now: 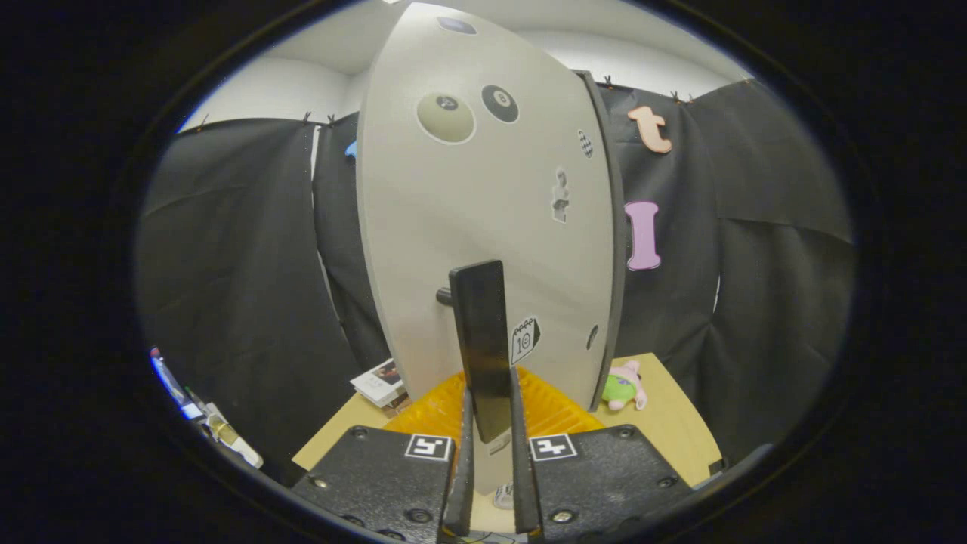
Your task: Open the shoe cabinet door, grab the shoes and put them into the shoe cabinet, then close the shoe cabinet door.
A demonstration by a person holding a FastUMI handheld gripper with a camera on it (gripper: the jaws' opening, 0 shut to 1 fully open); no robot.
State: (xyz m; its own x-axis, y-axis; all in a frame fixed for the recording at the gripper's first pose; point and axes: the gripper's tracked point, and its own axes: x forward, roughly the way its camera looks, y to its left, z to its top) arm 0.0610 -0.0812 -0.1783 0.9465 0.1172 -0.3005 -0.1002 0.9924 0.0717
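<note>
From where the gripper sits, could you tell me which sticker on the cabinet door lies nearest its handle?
The calendar sticker, just beside the handle the gripper clamps; the ball stickers sit far higher.

The pale grey cabinet door (483, 219) looks smooth and matt, its long black handle (483, 340) glossy; the light tabletop (668, 423) looks like wood, the orange tray (548, 412) ribbed plastic.

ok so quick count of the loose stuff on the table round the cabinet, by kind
plush toy: 1
orange ridged mat: 1
booklet: 1
total: 3
The gripper is shut on the door handle of the shoe cabinet door.
</note>
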